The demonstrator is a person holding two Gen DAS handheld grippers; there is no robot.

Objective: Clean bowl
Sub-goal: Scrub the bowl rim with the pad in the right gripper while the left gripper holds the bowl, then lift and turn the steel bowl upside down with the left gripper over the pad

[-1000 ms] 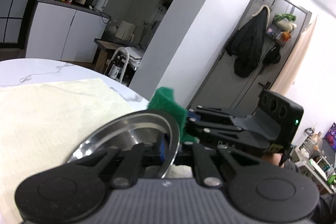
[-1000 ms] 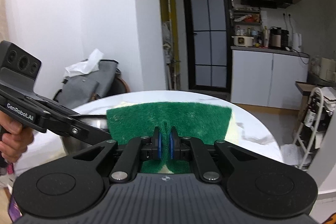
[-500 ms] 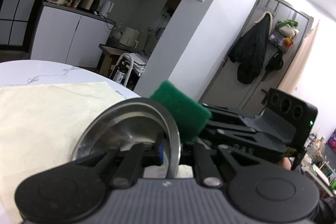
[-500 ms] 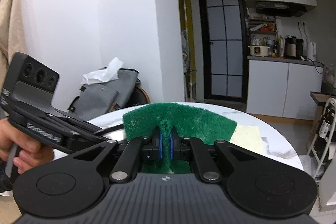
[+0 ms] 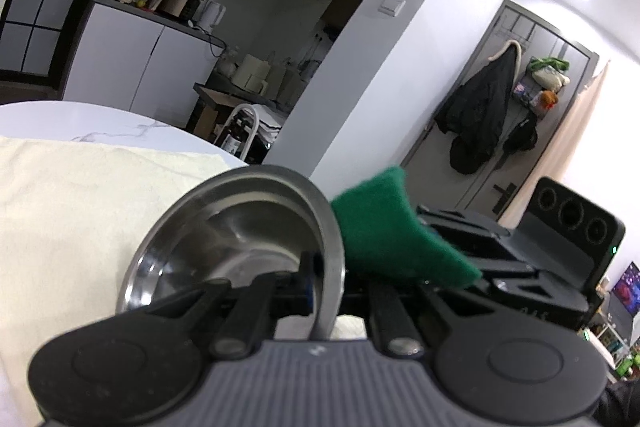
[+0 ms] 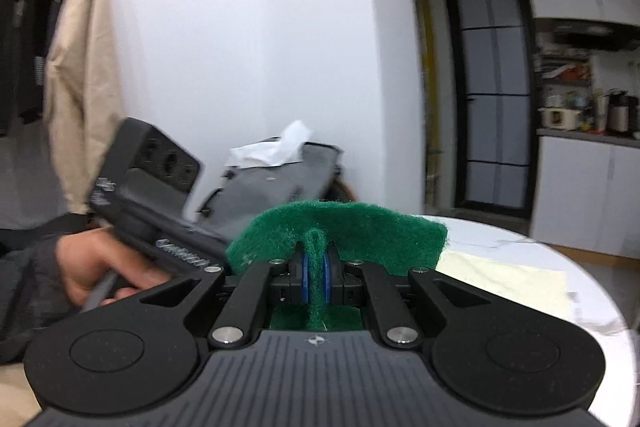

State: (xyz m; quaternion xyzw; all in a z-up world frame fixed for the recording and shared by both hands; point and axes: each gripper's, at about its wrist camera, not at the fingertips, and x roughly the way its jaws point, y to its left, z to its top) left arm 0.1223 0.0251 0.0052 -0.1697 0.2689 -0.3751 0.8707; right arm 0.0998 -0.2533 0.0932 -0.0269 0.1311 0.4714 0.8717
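A steel bowl (image 5: 240,235) is tilted on edge above the cream cloth, its rim pinched by my left gripper (image 5: 320,279), which is shut on it. My right gripper (image 6: 316,279) is shut on a green scouring pad (image 6: 340,235). In the left wrist view the pad (image 5: 396,239) sits just right of the bowl's rim, outside the bowl, with the right gripper's black body (image 5: 540,259) behind it. In the right wrist view the left gripper's body (image 6: 148,195) and the hand holding it show at the left; the bowl is hidden there.
A cream cloth (image 5: 80,211) covers the round white marble table (image 5: 100,119). The cloth (image 6: 500,279) and table edge (image 6: 592,267) also show in the right wrist view. A grey bag with a tissue (image 6: 280,171) stands by the wall. Kitchen cabinets (image 5: 132,51) lie beyond.
The bowl has tilted up more steeply in the left gripper. The scouring pad has moved from the bowl's rim out to its right side and swung leftward in the room view.
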